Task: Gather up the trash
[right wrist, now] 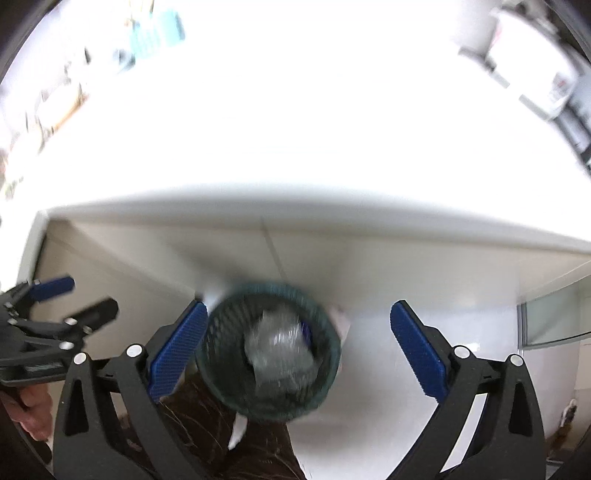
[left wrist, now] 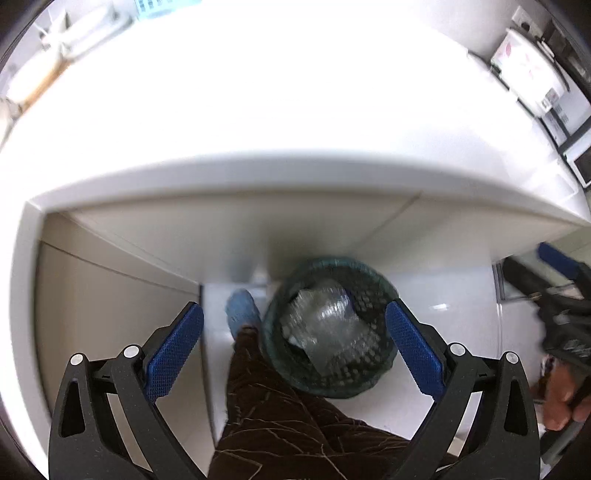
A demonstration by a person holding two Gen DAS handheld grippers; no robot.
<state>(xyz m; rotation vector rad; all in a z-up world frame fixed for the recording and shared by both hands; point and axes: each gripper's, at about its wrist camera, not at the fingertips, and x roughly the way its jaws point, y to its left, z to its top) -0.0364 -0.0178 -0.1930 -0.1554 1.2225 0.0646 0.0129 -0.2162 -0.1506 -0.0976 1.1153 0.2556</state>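
A dark green mesh waste bin point(left wrist: 373, 280) stands on the floor under the table edge, with crumpled clear plastic point(left wrist: 325, 325) lying inside it. My left gripper point(left wrist: 294, 306) hangs open high above the bin, nothing between its blue pads. The right wrist view shows the same bin point(right wrist: 221, 332) and plastic point(right wrist: 280, 350) below my right gripper point(right wrist: 299, 304), which is wide open and empty. Each gripper shows in the other's view: the right gripper point(left wrist: 524, 254) at the right edge, the left gripper point(right wrist: 94, 295) at the left edge, both held by a hand.
A white table point(left wrist: 295, 110) fills the upper half, its front edge just beyond the bin. White boxes point(left wrist: 524, 62) sit at its far right, a light blue basket point(left wrist: 151, 5) at the far left. A person's brown trouser leg point(left wrist: 280, 406) and blue shoe point(left wrist: 242, 310) stand beside the bin on white floor point(left wrist: 443, 314).
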